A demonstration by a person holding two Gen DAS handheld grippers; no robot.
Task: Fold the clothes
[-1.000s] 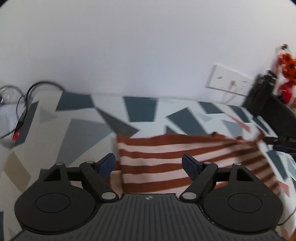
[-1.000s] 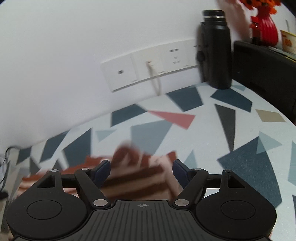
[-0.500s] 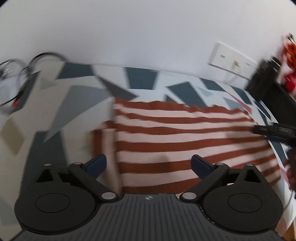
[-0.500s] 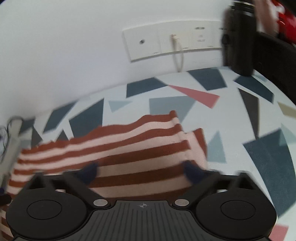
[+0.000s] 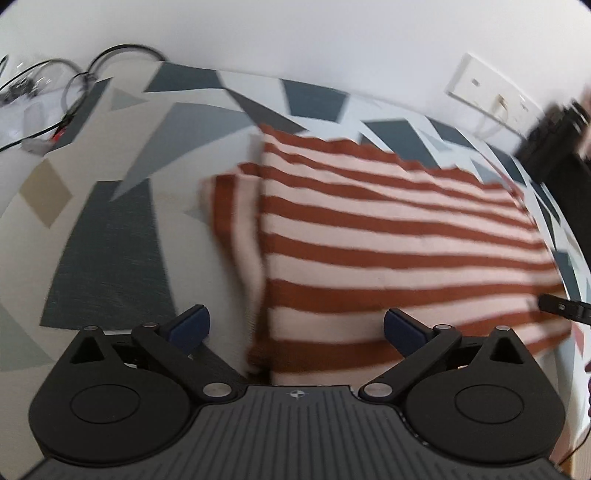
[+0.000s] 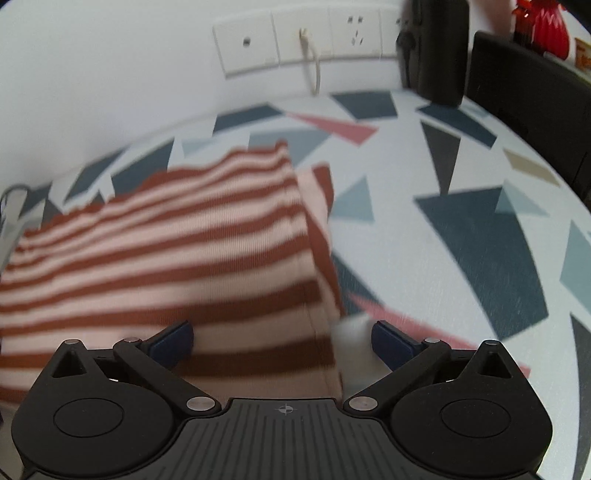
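Note:
A rust-and-cream striped garment (image 5: 388, 236) lies flat on the patterned tablecloth (image 5: 110, 229), with a narrow folded sleeve part (image 5: 232, 206) sticking out along its left edge. My left gripper (image 5: 295, 326) is open and empty above the garment's near left corner. In the right wrist view the same garment (image 6: 166, 258) fills the left half, with a sleeve strip (image 6: 321, 206) along its right edge. My right gripper (image 6: 282, 338) is open and empty over the near right edge. The right gripper's tip (image 5: 561, 306) shows at the left view's right edge.
A white socket panel (image 6: 295, 37) with a plugged cable is on the wall behind. A black bottle (image 6: 436, 48), a black box (image 6: 524, 85) and a red vase (image 6: 546, 22) stand at the back right. Cables (image 5: 55, 92) lie at the table's far left.
Both grippers have pulled back and risen from the garment's far edge towards its near edge; much more of the flat striped cloth shows now. Both stayed open.

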